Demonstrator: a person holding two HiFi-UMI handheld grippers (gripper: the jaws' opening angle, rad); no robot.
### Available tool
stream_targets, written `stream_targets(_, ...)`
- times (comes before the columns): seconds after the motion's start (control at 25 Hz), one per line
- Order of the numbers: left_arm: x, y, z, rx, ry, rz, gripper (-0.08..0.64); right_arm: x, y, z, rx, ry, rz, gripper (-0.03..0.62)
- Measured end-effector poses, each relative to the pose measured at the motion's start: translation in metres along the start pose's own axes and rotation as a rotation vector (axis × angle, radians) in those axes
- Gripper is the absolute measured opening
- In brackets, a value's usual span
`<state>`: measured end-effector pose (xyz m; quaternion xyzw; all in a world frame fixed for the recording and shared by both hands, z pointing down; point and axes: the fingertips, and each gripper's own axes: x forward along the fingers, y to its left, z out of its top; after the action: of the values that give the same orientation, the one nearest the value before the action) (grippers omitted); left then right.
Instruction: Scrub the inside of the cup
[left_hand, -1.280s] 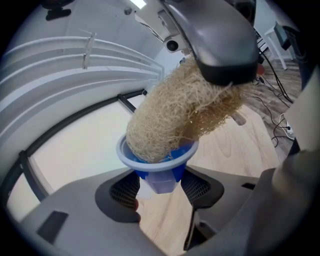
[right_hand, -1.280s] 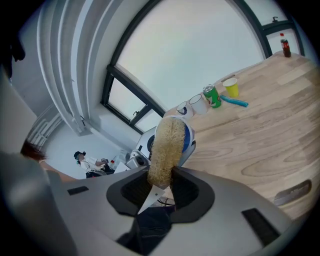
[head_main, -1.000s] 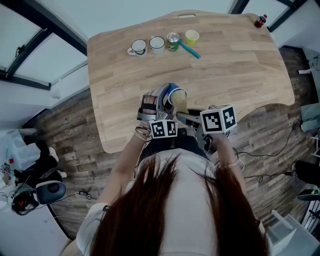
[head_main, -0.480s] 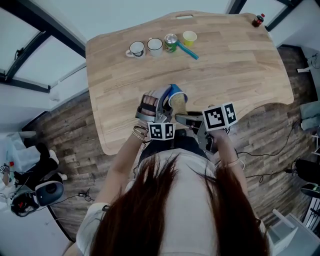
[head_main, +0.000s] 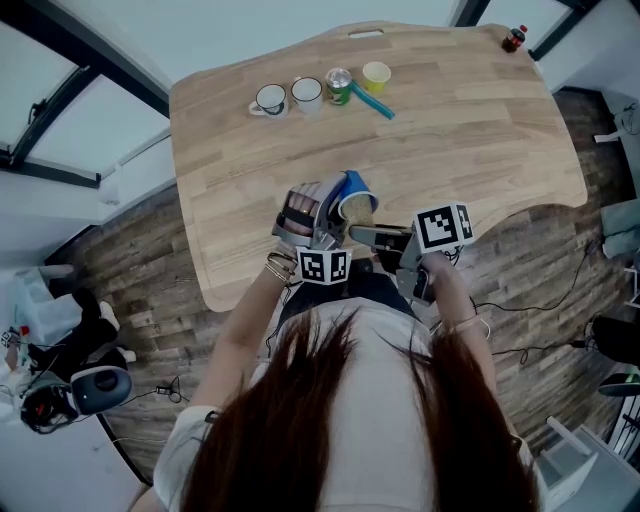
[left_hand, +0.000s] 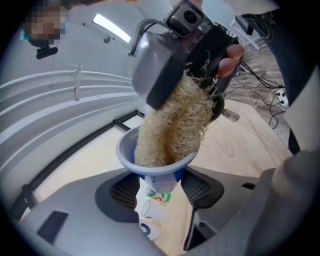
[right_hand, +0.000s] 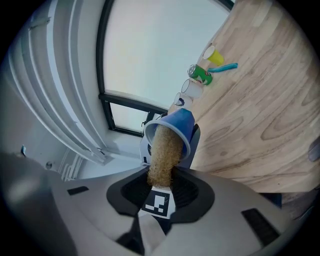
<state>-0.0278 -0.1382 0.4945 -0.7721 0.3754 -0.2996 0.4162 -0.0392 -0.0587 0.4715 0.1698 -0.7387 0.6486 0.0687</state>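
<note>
A blue cup (head_main: 352, 193) hangs over the table's near edge, tipped on its side, with my left gripper (head_main: 335, 208) shut on its body. In the left gripper view the cup (left_hand: 156, 167) sits between the jaws with its mouth up. A tan loofah scrubber (left_hand: 172, 127) is pushed into the cup. My right gripper (head_main: 368, 236) is shut on the scrubber's outer end. In the right gripper view the scrubber (right_hand: 164, 155) runs from the right gripper (right_hand: 161, 186) into the cup's mouth (right_hand: 175, 127). The cup's bottom is hidden by the scrubber.
At the wooden table's (head_main: 470, 130) far side stand two white mugs (head_main: 270, 99) (head_main: 306, 94), a green can (head_main: 341, 85), a yellow cup (head_main: 377, 75) and a teal stick (head_main: 372, 101). A dark bottle (head_main: 514, 40) is at the far right corner.
Both grippers have rolled a little in place, turning the cup and the scrubber against each other. Neither grip has changed.
</note>
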Motion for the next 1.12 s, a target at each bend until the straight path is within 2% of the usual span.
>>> stream_targets(0.2, 0.000, 0.000, 0.005, 0.002, -0.010, 0.005, 0.262, -0.002, 0.000, 0.005, 0.068, -0.026, 0.045, 0.118)
stream_targets(0.52, -0.001, 0.002, 0.007, -0.027, -0.012, 0.019, 0.262, -0.001, -0.001, 0.011, 0.119, -0.065, 0.112, 0.118)
stream_targets(1.12, 0.003, 0.013, 0.005, -0.096, 0.001, 0.061, 0.261, 0.001, 0.011, 0.025, 0.247, -0.171, 0.317, 0.115)
